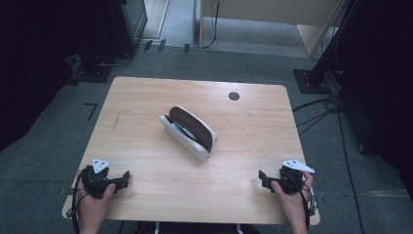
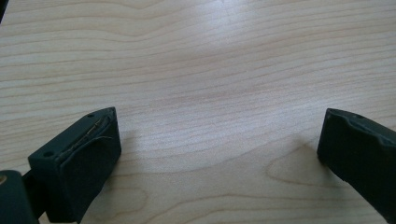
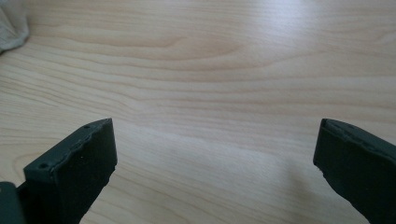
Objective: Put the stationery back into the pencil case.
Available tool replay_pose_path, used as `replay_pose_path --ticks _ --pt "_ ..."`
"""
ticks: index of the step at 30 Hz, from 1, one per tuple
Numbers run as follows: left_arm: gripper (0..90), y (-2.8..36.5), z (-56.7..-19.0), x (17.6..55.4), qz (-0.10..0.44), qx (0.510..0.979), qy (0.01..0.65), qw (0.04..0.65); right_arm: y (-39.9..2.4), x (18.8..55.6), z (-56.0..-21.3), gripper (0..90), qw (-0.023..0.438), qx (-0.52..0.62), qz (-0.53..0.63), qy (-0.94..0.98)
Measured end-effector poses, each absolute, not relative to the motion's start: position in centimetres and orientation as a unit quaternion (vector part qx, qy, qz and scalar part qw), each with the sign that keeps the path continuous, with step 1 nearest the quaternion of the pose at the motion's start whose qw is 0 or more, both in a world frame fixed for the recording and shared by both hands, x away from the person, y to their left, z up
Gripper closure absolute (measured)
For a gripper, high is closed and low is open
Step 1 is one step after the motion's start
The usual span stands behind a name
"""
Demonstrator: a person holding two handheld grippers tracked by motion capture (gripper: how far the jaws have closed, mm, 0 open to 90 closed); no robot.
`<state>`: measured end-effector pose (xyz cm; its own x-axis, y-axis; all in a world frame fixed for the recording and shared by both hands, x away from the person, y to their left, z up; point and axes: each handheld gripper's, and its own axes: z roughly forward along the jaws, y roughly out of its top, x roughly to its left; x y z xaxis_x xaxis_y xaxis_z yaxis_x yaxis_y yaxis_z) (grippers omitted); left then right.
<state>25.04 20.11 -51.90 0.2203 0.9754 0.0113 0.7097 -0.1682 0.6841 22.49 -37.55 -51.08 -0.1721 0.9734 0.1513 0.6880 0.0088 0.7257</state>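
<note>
A white pencil case (image 1: 187,131) with a brown flap lies slantwise in the middle of the wooden table (image 1: 146,97); it gapes at the top, with something green inside. My left gripper (image 1: 124,178) rests near the front left corner, held by a hand, well apart from the case. In the left gripper view that gripper (image 2: 219,140) is open over bare wood. My right gripper (image 1: 262,178) sits near the front right edge, also hand-held. Its own view shows it (image 3: 215,149) open, nothing between the jaws, and a pale corner of the case (image 3: 10,29) at the top left.
A dark round cable hole (image 1: 234,96) is set in the table near its far edge. Black stands (image 1: 311,78) and loose cables (image 1: 321,114) lie on the grey floor to the right. A light wooden cabinet (image 1: 272,19) stands behind the table.
</note>
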Motion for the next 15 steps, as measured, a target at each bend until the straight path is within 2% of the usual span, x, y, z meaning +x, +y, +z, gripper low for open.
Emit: replay_pose_path --ticks 15 --pt "0.0 20.1 -51.9 25.0 0.234 0.728 0.579 0.284 -40.1 20.6 -52.4 0.0 0.228 0.635 0.316 0.666"
